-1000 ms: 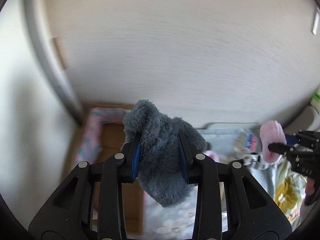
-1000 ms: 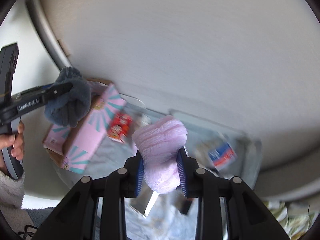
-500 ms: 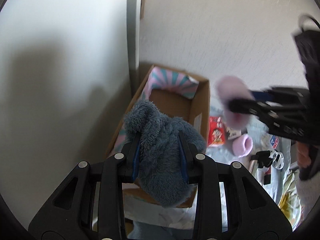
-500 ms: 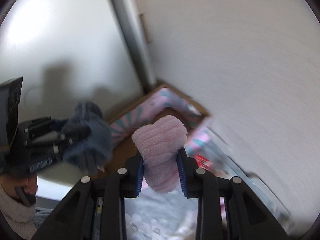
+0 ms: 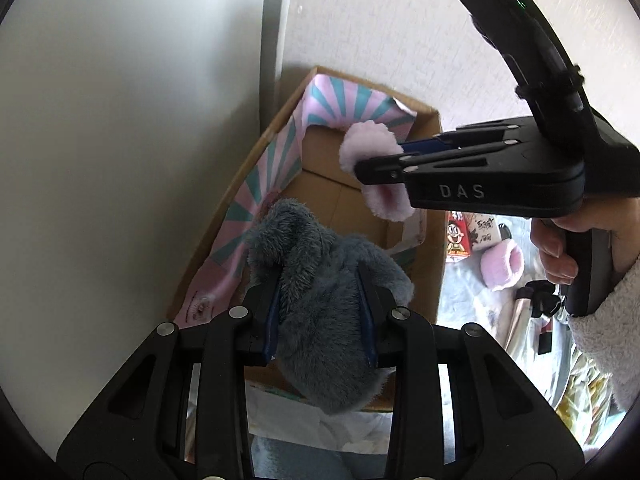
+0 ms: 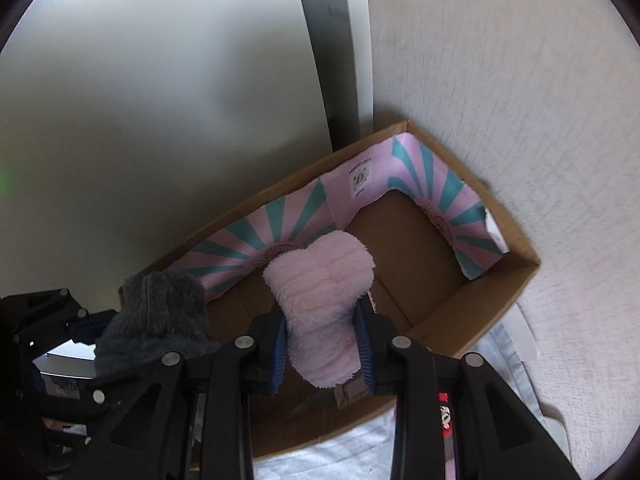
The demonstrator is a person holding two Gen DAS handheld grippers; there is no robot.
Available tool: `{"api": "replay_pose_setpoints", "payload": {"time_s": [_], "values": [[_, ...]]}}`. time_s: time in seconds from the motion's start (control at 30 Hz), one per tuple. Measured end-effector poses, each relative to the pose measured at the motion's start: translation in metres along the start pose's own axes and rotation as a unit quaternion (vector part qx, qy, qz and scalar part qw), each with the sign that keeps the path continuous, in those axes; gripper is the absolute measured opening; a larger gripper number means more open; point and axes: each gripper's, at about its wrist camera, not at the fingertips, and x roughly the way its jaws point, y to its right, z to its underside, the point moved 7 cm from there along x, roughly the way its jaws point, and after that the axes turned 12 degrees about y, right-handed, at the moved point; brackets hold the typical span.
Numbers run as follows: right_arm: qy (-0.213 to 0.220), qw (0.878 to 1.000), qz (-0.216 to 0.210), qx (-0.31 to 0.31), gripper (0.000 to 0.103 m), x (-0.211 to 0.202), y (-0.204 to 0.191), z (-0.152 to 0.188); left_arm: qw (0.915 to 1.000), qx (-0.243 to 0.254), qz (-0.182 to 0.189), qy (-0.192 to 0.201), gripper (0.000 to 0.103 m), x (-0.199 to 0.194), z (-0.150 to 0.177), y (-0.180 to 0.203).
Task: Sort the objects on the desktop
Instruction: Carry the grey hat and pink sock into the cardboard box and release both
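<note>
Left tongs (image 5: pixel 320 316) clamp a grey plush (image 5: pixel 324 320), right tongs (image 6: pixel 322 344) a pink plush (image 6: pixel 320 304), above the box (image 6: pixel 516 276) (empty so far); clutter beyond waits.

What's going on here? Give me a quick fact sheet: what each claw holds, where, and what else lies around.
left claw: shut on grey plush
right claw: shut on pink plush
position: both held over the box
box: open cardboard, pink-and-teal lining, floor bare
nearby: second pink plush and red carton beside the box
</note>
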Motion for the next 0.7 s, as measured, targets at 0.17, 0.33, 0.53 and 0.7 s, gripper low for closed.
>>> {"api": "replay_pose_setpoints", "payload": {"time_s": [0.17, 0.33, 0.53, 0.7], "values": [[-0.011, 1.000, 0.000, -0.003, 0.030, 0.015, 0.001, 0.001, 0.9993, 0.002, 0.032, 0.018, 0.060, 0.003, -0.005, 0.004], [0.030, 0.999, 0.031, 0.014, 0.078, 0.012, 0.013, -0.012, 0.9991, 0.001, 0.018, 0.037, 0.103, -0.007, -0.013, -0.004], [0.030, 0.998, 0.025, 0.045, 0.102, 0.000, 0.020, -0.017, 0.9991, -0.018, 0.013, 0.036, 0.103, -0.012, -0.017, -0.017], [0.043, 0.997, 0.044, 0.041, 0.102, -0.018, 0.022, -0.017, 0.9986, -0.029, 0.013, 0.043, 0.103, -0.022, -0.021, -0.021]]}}
